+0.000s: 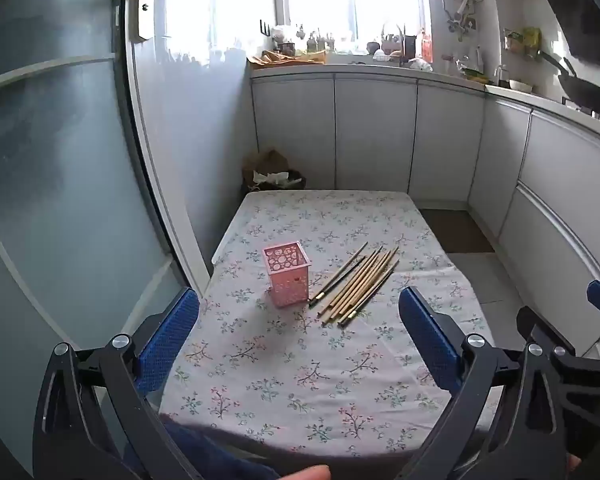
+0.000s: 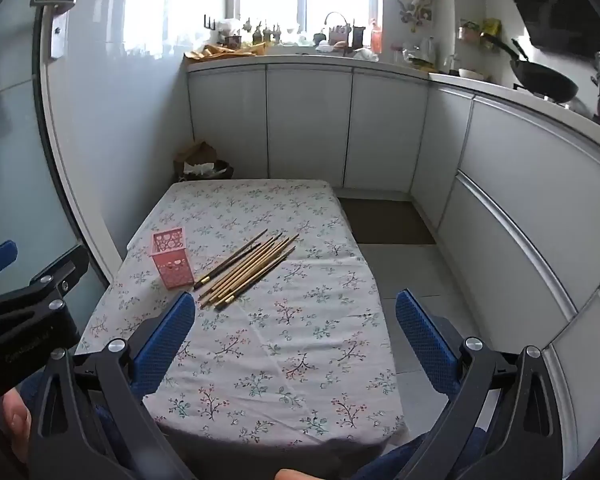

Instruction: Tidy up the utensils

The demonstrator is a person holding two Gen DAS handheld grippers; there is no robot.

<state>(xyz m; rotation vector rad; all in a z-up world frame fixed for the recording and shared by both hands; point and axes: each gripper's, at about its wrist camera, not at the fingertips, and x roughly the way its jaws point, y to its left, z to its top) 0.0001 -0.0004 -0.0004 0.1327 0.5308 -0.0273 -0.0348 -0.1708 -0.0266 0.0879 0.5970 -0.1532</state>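
Observation:
A pink perforated square holder [image 1: 287, 277] stands upright and empty on the floral tablecloth [image 1: 300, 360]. A bundle of several wooden chopsticks [image 1: 356, 286] lies flat just right of it, slanting up to the right. The right wrist view also shows the holder [image 2: 172, 263] and the chopsticks [image 2: 246, 268]. My left gripper [image 1: 299, 314] is open and empty, held above the near part of the table. My right gripper [image 2: 296, 320] is open and empty, nearer than the chopsticks and to their right.
The table stands in a narrow kitchen. A glass door [image 1: 60, 200] is on the left, white cabinets [image 1: 376, 136] behind and to the right, a cluttered counter [image 1: 340, 56] under the window, a wok [image 1: 586, 98] at right, a bin [image 1: 274, 176] beyond the table.

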